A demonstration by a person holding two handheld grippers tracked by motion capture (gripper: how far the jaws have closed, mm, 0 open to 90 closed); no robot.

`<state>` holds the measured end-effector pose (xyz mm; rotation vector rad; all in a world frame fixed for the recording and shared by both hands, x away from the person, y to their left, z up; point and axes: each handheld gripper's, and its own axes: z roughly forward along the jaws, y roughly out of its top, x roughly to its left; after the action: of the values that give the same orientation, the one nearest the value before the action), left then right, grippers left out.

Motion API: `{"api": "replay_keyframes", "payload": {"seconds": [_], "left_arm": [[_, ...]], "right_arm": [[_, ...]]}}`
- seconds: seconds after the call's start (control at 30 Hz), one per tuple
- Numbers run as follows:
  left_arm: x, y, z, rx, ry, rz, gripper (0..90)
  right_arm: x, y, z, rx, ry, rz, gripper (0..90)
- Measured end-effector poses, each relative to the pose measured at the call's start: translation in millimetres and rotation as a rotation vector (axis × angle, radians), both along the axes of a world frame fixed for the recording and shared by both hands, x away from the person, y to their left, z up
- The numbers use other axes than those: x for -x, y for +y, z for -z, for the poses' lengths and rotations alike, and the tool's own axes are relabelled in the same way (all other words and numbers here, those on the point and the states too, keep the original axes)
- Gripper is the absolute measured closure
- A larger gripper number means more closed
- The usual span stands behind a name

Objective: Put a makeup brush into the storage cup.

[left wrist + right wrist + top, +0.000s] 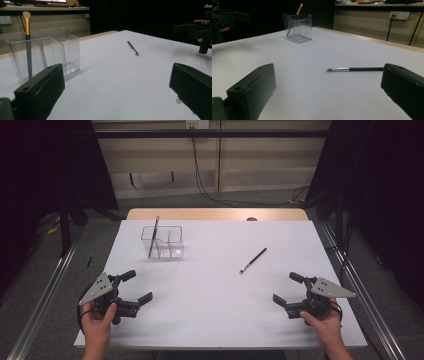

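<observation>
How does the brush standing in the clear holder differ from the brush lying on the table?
The brush in the holder stands near upright, leaning in an end compartment of the clear holder; the black brush lies flat on the white table. The first has a blue-grey handle, a gold ferrule and a pale tip; the second a black handle and a silver ferrule. The first looks longer. Both are slim brushes, and neither is touched by a tool.
</observation>
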<state>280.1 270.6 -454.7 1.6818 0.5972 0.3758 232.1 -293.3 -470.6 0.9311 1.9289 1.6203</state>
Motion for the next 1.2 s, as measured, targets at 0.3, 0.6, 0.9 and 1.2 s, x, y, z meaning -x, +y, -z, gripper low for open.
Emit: {"api": "replay_keyframes", "payload": {"seconds": [0.3,0.6,0.9,1.2], "left_arm": [[0.0,-4.5,-0.8,-0.006,-0.007,0.016,0.0],[1.1,-2.5,-2.1,0.001,-0.010,0.010,0.0],[1.8,-3.8,-2.4,-0.003,-0.013,0.014,0.0],[2.8,-3.9,-0.5,-0.009,-0.009,0.021,0.0]], "right_arm": [[-7.3,4.6,0.1,0.009,0.003,0.007,0.0],[-20.4,6.9,1.4,0.018,0.041,0.031,0.0],[-42.3,14.8,1.4,0.062,0.047,0.035,0.0],[-60.0,17.2,-1.4,0.054,0.046,0.053,0.0]]}}
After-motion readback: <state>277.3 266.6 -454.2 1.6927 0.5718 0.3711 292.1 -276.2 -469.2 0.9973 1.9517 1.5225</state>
